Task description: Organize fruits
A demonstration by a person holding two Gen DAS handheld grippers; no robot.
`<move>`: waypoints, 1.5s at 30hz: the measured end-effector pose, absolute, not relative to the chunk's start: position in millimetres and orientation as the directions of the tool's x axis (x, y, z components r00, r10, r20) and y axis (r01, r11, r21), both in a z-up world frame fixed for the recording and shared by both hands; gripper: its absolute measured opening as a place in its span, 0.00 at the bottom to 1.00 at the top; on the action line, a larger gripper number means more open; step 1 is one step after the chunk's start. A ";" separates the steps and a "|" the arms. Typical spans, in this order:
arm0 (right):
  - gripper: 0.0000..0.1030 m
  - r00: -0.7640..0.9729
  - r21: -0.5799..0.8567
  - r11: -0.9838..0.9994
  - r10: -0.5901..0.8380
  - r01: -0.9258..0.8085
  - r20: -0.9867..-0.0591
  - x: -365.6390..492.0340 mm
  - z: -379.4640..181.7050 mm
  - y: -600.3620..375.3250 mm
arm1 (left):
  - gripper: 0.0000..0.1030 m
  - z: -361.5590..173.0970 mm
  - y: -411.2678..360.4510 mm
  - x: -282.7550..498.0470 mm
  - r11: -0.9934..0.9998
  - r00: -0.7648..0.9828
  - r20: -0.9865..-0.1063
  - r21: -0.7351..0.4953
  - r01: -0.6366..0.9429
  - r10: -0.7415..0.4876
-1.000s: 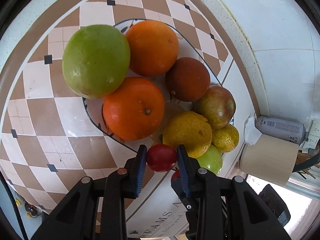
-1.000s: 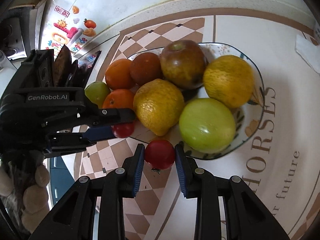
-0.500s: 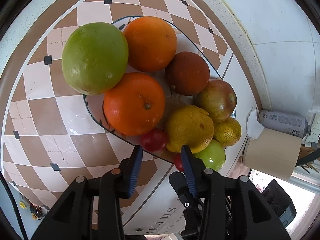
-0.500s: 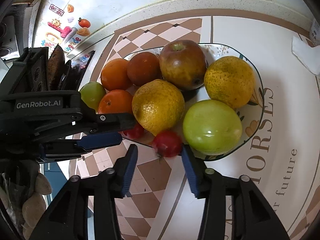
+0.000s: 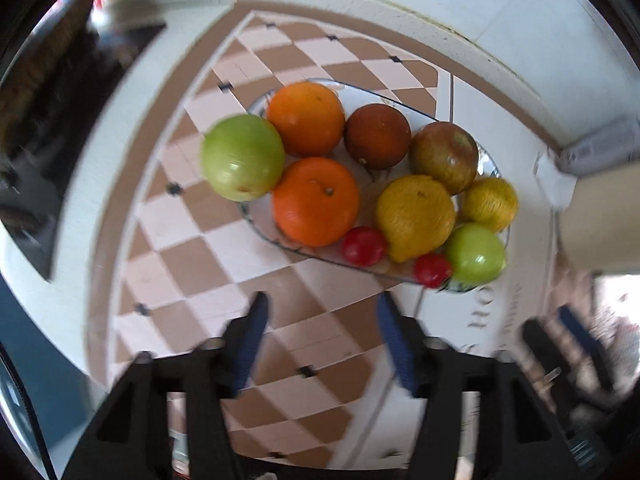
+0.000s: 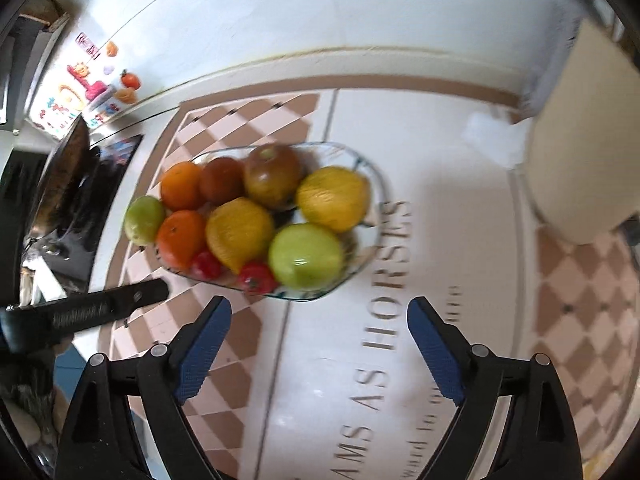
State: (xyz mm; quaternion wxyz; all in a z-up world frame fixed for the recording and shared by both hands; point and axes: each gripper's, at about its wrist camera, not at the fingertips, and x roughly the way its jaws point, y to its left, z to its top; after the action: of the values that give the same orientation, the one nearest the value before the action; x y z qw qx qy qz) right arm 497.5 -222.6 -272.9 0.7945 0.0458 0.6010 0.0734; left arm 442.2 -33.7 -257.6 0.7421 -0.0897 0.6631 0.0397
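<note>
From the left wrist view, our left gripper (image 5: 320,320) hangs over the checked tablecloth (image 5: 192,256) at six o'clock of the plate (image 5: 502,236), its blue pads spread wide and holding nothing, well short of the fruit. The plate carries the whole collection: a green apple (image 5: 242,157) overhanging the rim at nine o'clock, two oranges (image 5: 315,200) beside it, a brown fruit (image 5: 377,136) and a reddish apple (image 5: 444,157) toward twelve and one o'clock, two yellow citrus (image 5: 415,218), a second green apple (image 5: 475,254) at four o'clock. Two small red fruits (image 5: 363,246) sit tucked at the near rim, in the gaps between the bigger pieces; we judge they lie there because only those gaps were left and the neighbours keep them from rolling. They look smooth, glossy and round, one touching the orange, the other (image 5: 431,270) against the green apple. From the right wrist view, our right gripper (image 6: 318,328) is likewise fully spread and empty, at six o'clock of the plate, above the printed lettering (image 6: 386,276). The left tool's finger shows at eight o'clock. The pile looks complete to us.
</note>
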 end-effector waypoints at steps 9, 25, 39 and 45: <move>0.95 0.330 0.117 0.993 0.119 -0.027 -0.936 465.8 -235.9 -226.9 | 0.95 -215.7 -33.1 404.3 0.996 0.246 -0.968 0.021 -0.087 0.042; 0.95 0.545 0.085 0.995 0.039 0.061 -0.838 328.7 -115.8 -191.1 | 0.95 -111.0 -3.1 291.3 0.999 0.496 -0.868 0.030 0.011 0.021; 0.96 0.647 0.055 0.996 -0.006 0.075 -0.763 190.1 -27.1 -161.5 | 0.95 -40.2 15.3 182.6 0.998 0.606 -0.794 -0.008 0.067 -0.047; 0.96 0.676 0.062 0.997 0.021 0.037 -0.737 161.2 -2.0 -158.8 | 0.95 -20.0 13.7 152.3 0.998 0.645 -0.763 -0.008 0.057 -0.043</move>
State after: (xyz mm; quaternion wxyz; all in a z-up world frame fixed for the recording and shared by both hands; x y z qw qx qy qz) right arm 161.2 -158.8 -2.0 0.9146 0.0359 0.4027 -0.0045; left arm 152.3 13.7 -20.0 0.9070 0.0082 0.4201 -0.0276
